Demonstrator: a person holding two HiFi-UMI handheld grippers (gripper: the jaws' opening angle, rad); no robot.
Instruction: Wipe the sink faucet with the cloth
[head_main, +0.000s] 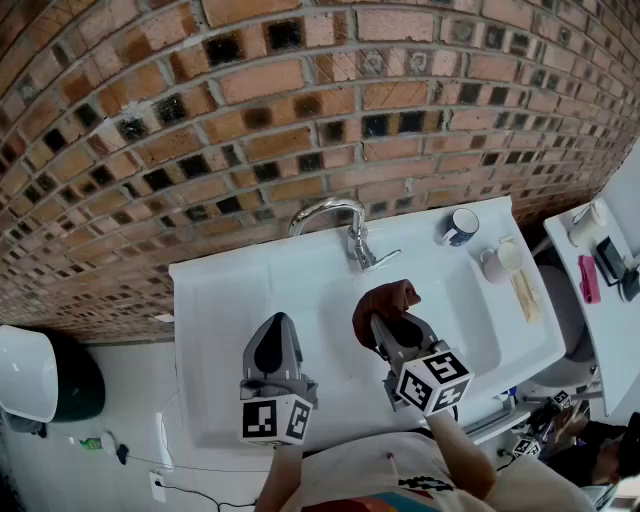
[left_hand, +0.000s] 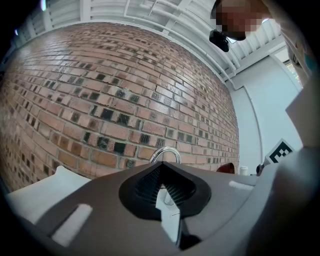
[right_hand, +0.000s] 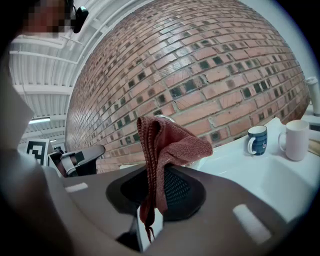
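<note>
A chrome gooseneck faucet (head_main: 340, 225) stands at the back rim of the white sink (head_main: 230, 300), against the brick wall. My right gripper (head_main: 392, 320) hangs over the basin just in front of the faucet's base. It is shut on a reddish-brown cloth (head_main: 386, 299), which stands up from the jaws and flops over in the right gripper view (right_hand: 170, 145), hiding most of the faucet. My left gripper (head_main: 276, 324) hovers over the basin's left half with its jaws together and nothing in them. Past its tips, the left gripper view shows the faucet's arch (left_hand: 165, 154).
A blue mug (head_main: 460, 227) and a white mug (head_main: 497, 262) stand on the sink's right ledge, with a pale stick-like item (head_main: 524, 295) in front of them. A brick wall (head_main: 300, 100) backs the sink. A dark bin (head_main: 45, 375) sits at the left, a white counter (head_main: 600, 290) at the right.
</note>
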